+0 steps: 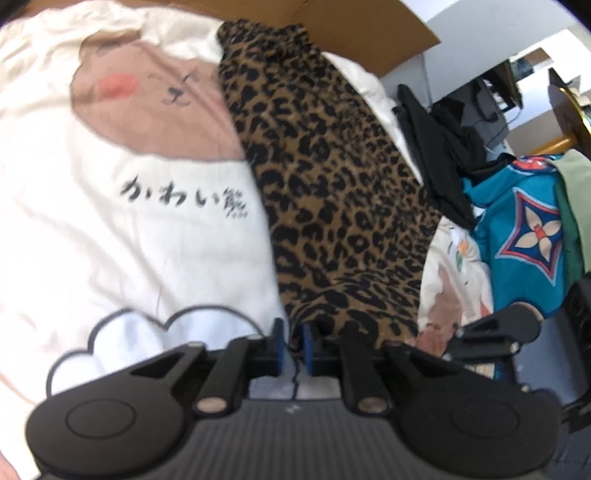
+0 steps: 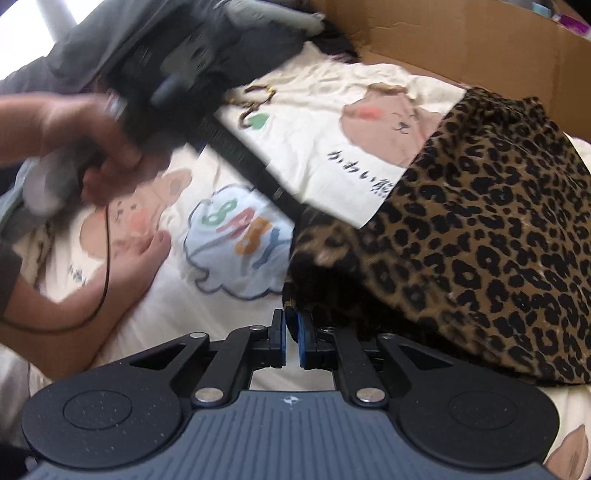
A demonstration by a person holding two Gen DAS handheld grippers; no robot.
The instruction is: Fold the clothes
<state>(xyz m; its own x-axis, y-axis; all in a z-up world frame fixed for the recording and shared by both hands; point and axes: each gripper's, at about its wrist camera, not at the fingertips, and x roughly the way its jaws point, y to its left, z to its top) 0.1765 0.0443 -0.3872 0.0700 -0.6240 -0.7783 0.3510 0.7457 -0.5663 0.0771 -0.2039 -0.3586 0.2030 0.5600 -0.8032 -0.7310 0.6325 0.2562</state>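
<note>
Cream bedding [image 1: 92,236] printed with a bear and script covers the work surface, a cardboard box [image 1: 369,33] stands behind it, and the leopard garment [image 1: 332,184] is the landmark for everything else. From the left wrist, the garment runs as a long strip from the box down to the left gripper [image 1: 294,349]; its near hem sits between the blue pads, which stand a narrow gap apart, and whether they pinch the cloth I cannot tell. A teal cloth [image 1: 524,229] and dark clothes [image 1: 443,147] lie right of the garment. From the right wrist, the garment [image 2: 480,221] fills the right side, and its dark near corner reaches the right gripper [image 2: 292,345], jaws nearly together on that edge. Left of the garment, a blurred hand [image 2: 85,147] holds the other tool. To fold well, I judge both grippers should secure matching corners of the hem, lift evenly, and carry it toward the box end.
</note>
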